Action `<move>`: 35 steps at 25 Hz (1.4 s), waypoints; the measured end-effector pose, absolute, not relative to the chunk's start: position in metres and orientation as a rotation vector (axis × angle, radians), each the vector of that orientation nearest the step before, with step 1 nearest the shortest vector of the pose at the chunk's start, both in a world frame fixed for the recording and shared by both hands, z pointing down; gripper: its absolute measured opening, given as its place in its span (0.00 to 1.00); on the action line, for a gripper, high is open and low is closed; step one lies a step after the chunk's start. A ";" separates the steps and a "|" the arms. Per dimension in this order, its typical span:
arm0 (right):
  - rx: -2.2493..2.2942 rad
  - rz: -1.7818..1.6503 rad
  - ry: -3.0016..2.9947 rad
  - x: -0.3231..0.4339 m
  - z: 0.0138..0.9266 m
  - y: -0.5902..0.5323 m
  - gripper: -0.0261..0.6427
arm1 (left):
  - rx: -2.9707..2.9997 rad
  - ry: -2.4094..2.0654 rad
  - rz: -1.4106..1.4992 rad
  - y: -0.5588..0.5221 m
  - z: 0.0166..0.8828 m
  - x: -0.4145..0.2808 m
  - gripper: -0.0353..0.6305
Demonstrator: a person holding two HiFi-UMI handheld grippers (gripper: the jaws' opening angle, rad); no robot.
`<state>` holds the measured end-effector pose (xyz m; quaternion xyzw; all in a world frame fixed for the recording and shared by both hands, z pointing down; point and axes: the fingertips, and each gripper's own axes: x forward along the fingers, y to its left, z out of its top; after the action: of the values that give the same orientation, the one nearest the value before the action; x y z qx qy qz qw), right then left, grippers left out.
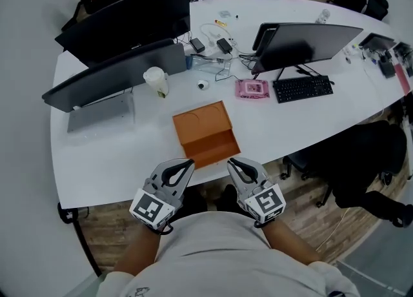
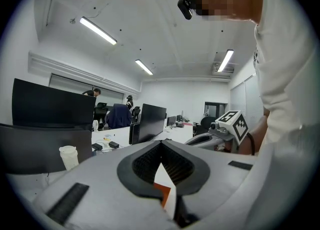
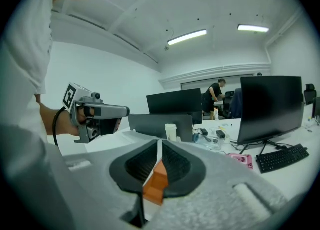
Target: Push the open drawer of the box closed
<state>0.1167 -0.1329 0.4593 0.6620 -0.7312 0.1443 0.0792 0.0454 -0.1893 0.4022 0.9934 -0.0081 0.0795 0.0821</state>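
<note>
Over the tabletop's [image 1: 116, 179] near edge you hold both tongs side by side, empty: left [image 1: 188, 162] closed, right [image 1: 231, 161] barely parted. The box [image 1: 201, 128] lies just beyond their tips.

Table [image 1: 129, 153]: white, curved, near edge at 6 o'clock.
Orange box [image 1: 201, 121]: mid-table, with its drawer [image 1: 218, 147] standing open towards 5 o'clock.
Left gripper [image 1: 186, 163]: 7 o'clock of the drawer, tips just beside its front corner.
Right gripper [image 1: 231, 161]: 5 o'clock of the drawer, tips just beside its front.
Cup [image 1: 156, 81]: 11 o'clock of the box.
Pink packet [image 1: 251, 88], keyboard [image 1: 303, 88]: 2 o'clock of the box.
</note>
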 end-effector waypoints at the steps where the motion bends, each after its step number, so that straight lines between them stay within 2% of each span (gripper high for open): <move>1: 1.985 0.442 -2.176 0.117 0.464 -0.134 0.09 | 2.964 -0.015 0.247 -0.191 0.406 0.044 0.05; 17: 1.936 0.671 -2.055 0.117 0.565 -0.145 0.18 | 2.884 0.039 0.366 -0.207 0.478 0.042 0.05; 35: 1.827 0.932 -1.927 0.107 0.701 -0.135 0.19 | 2.800 0.061 0.457 -0.210 0.561 0.044 0.05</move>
<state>0.1074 -0.1349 0.7008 0.6404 -0.6757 0.3267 0.1630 0.0436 -0.2098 0.5613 0.9753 0.0214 0.1590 0.1515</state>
